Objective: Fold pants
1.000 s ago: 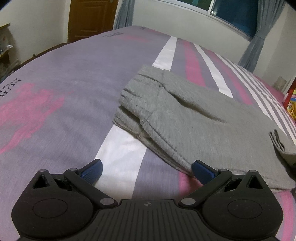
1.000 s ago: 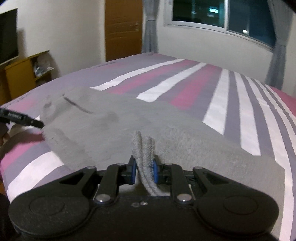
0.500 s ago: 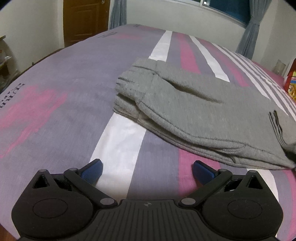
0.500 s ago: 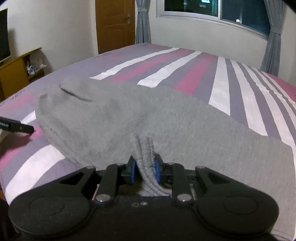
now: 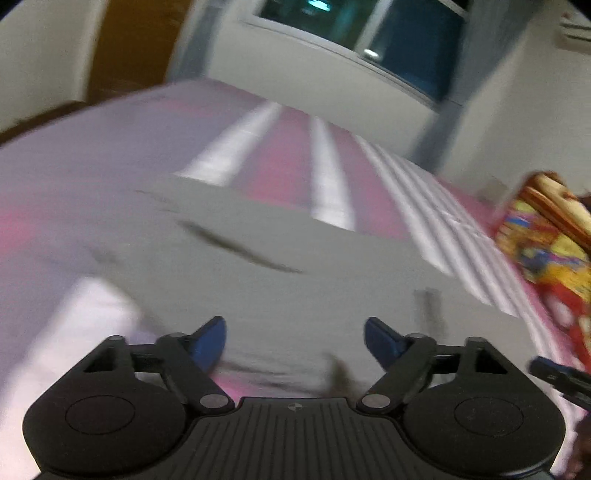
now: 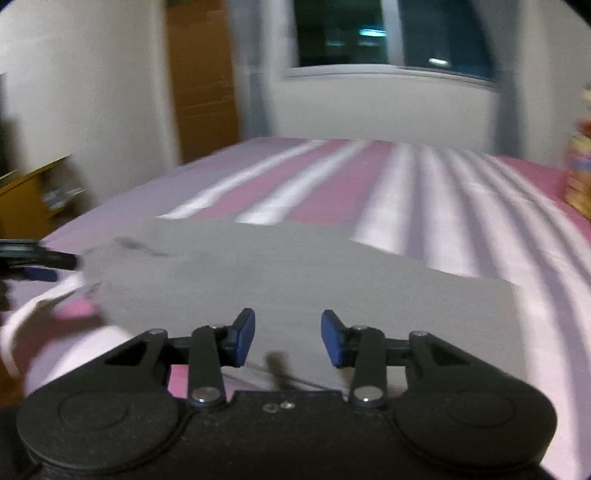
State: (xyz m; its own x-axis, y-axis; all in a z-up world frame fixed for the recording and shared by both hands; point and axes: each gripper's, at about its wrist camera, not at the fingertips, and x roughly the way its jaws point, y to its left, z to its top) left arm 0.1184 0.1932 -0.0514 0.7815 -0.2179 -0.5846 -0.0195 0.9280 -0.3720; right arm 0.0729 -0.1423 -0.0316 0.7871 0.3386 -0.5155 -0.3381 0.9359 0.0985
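The grey pants (image 5: 295, 258) lie folded flat on the striped bed; both views are motion-blurred. My left gripper (image 5: 295, 339) hangs over their near edge with its blue pads wide apart. Its jaws are closing, with only flat cloth below the gap and nothing pressed. In the right wrist view the pants (image 6: 295, 266) spread out ahead of my right gripper (image 6: 288, 338). Its jaws are opening and no cloth is pinched between the pads. The right gripper's tip (image 5: 557, 376) shows at the right edge of the left view. The left gripper (image 6: 37, 258) shows at the left edge of the right view.
The bed sheet (image 6: 424, 192) has pink, white and lilac stripes. A colourful blanket or cushion (image 5: 546, 251) lies at the right side. A wooden shelf (image 6: 26, 199) stands left of the bed, with a door (image 6: 199, 92) and a window (image 6: 388, 33) behind.
The right gripper has let go of the bunched grey edge it was pinching, and its pads now stand apart. The left gripper has moved forward over the pants with its pads closer together.
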